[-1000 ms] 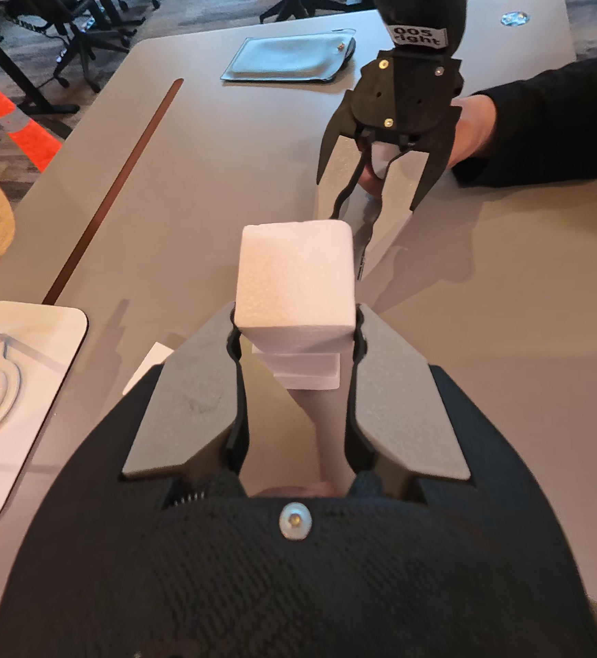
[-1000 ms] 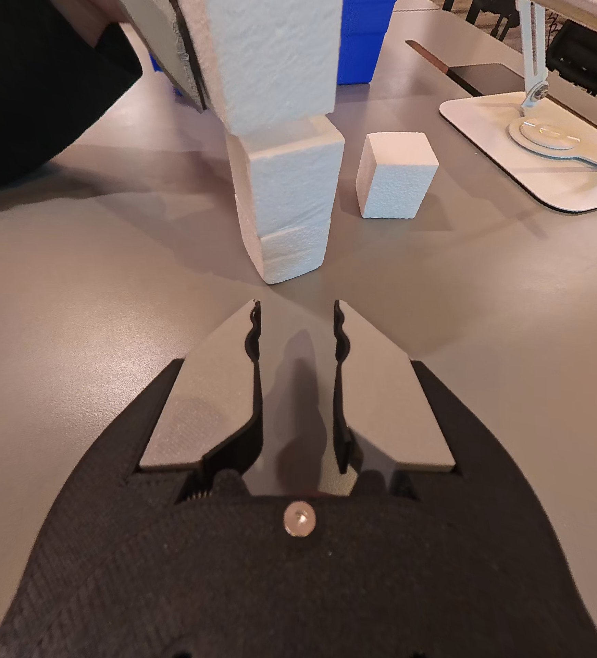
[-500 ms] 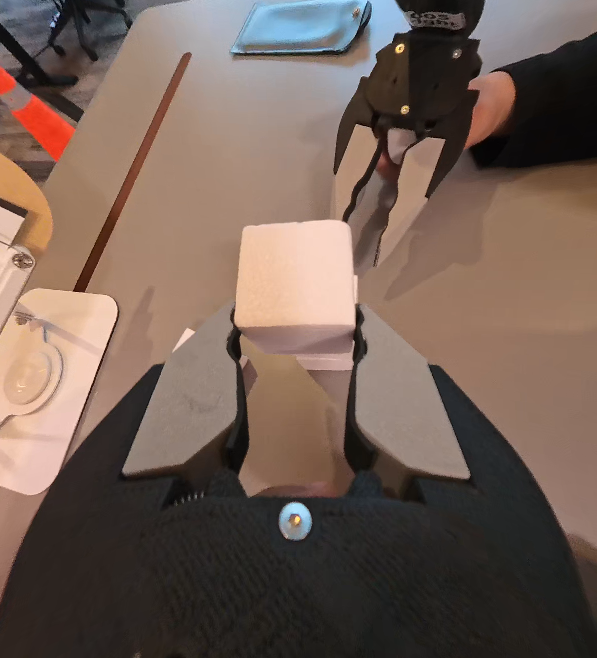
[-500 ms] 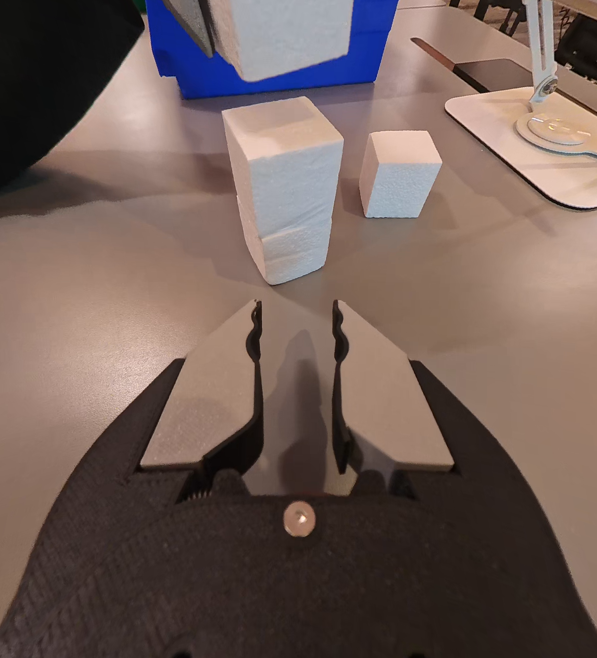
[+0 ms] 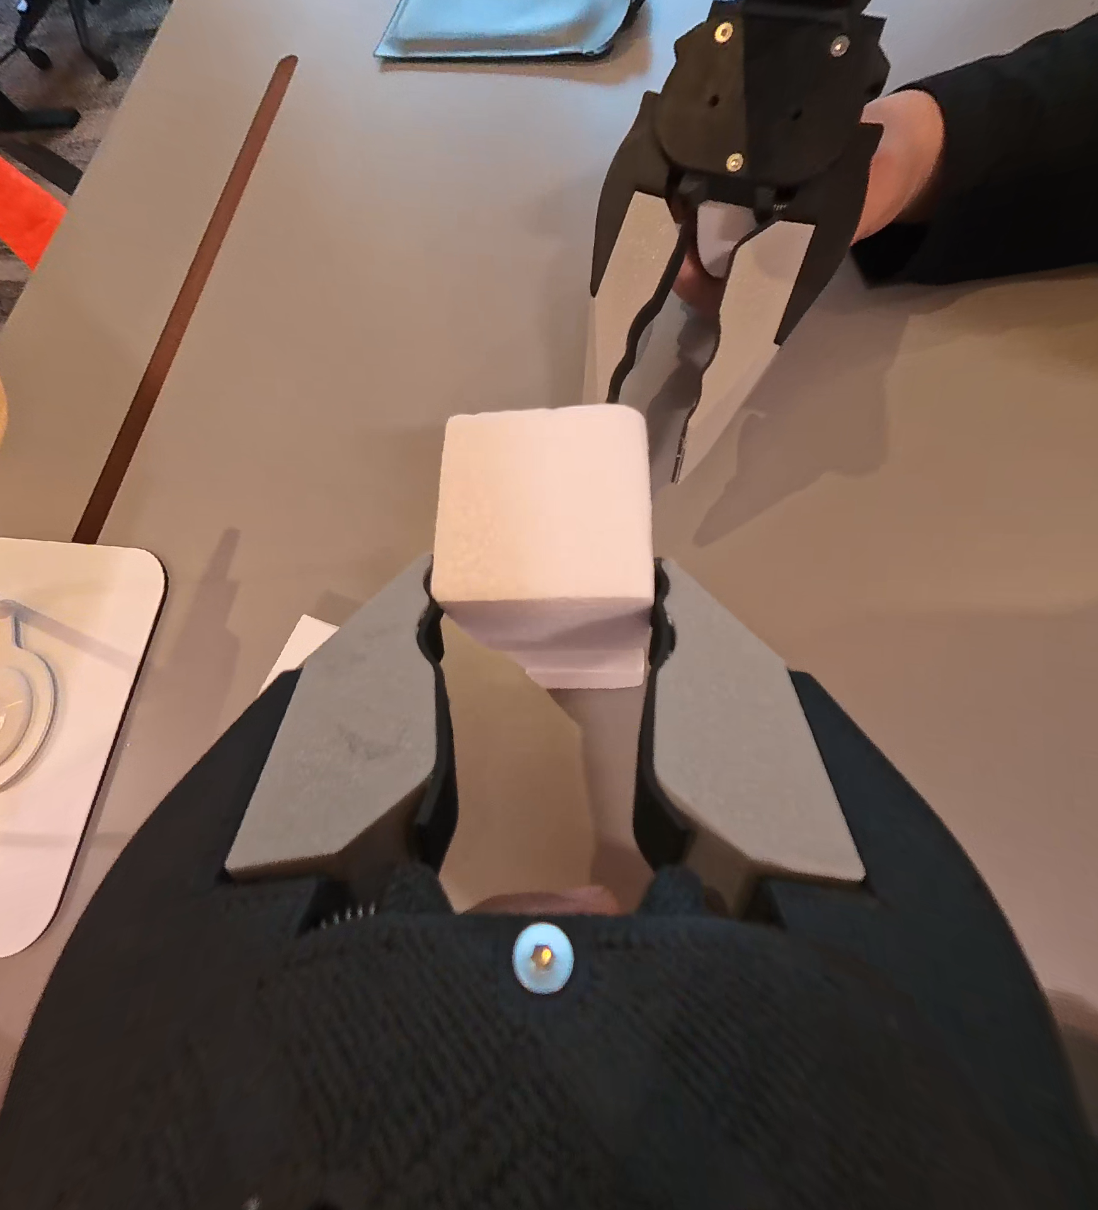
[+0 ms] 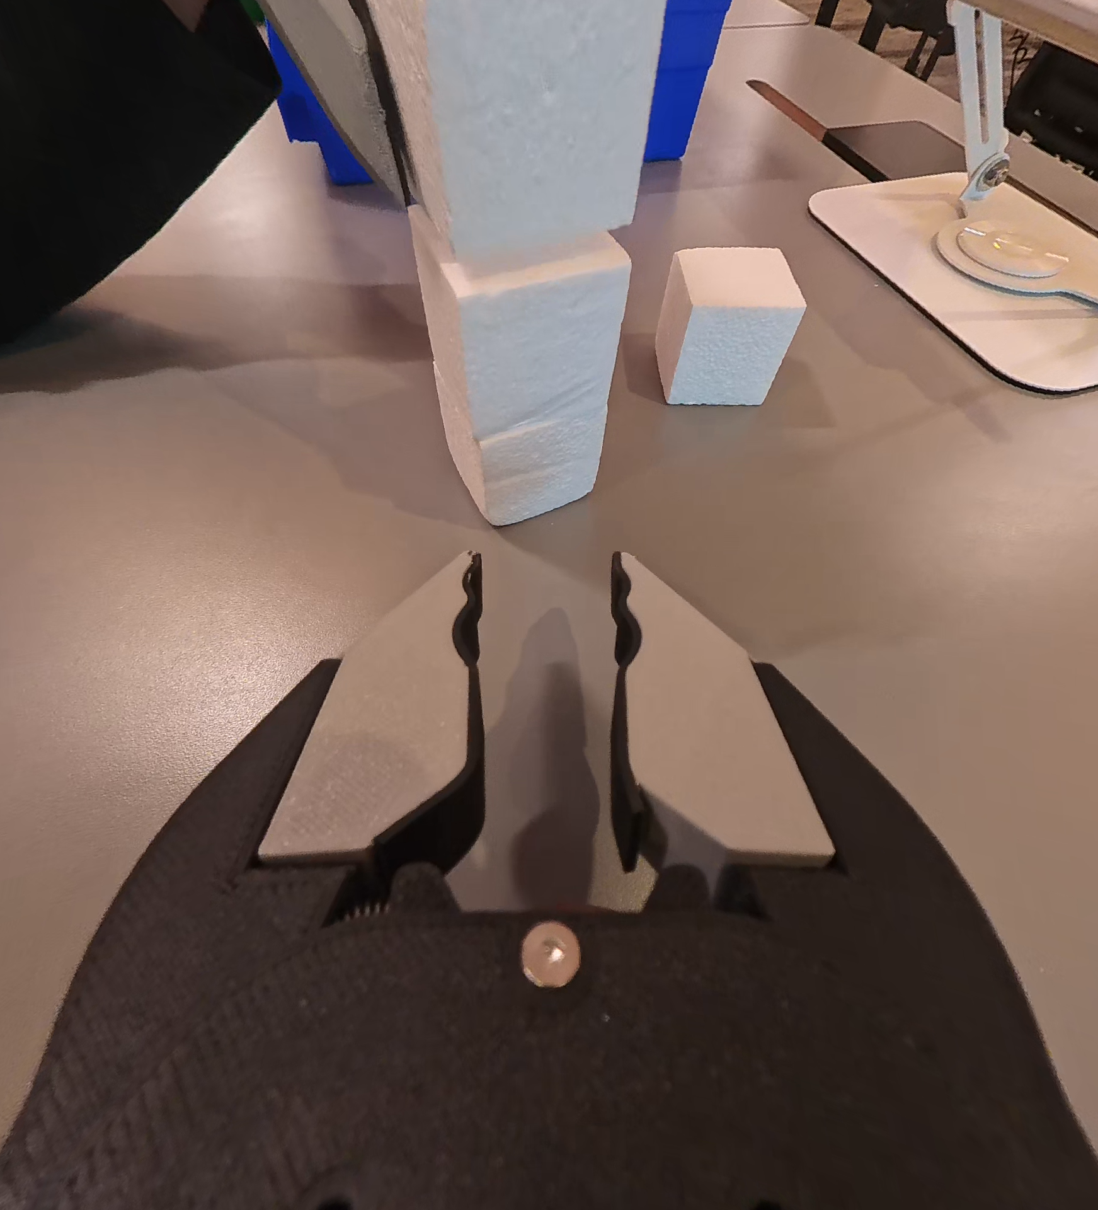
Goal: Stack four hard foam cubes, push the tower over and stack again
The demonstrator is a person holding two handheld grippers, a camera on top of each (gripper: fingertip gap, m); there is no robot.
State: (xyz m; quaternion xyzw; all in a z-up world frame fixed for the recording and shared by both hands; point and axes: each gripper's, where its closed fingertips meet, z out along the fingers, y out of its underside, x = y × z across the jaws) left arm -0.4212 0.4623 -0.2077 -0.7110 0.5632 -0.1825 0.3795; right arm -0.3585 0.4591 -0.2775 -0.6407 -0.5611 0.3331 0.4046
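Note:
My left gripper [image 5: 543, 583] is shut on a white foam cube [image 5: 543, 511]. It holds the cube on top of a stack of two white cubes [image 6: 526, 366], slightly offset, and the cube seems to touch the stack. In the left wrist view only the stack's top edge [image 5: 582, 674] shows under the held cube. The held cube [image 6: 533, 111] fills the top of the right wrist view. A fourth cube [image 6: 729, 327] sits alone on the table right of the stack. My right gripper [image 6: 546, 563] is open and empty, low over the table just in front of the stack; it also shows in the left wrist view [image 5: 647, 432].
A blue bin [image 6: 683, 78] stands behind the stack. A white stand base [image 6: 991, 281] lies at the right, also seen in the left wrist view [image 5: 42, 720]. A grey pouch [image 5: 507, 26] lies at the table's far side. A dark strip [image 5: 192, 288] runs along the grey table [image 5: 369, 327]. The grippers' ends are close to 10 centimetres from one another. My left tips are about 45 centimetres from the grey pouch [image 5: 507, 26], my right tips only 40 centimetres.
My left gripper lifted the cube well above the stack half a second ago and has now lowered it back onto the two stacked cubes. The right gripper has stayed in place.

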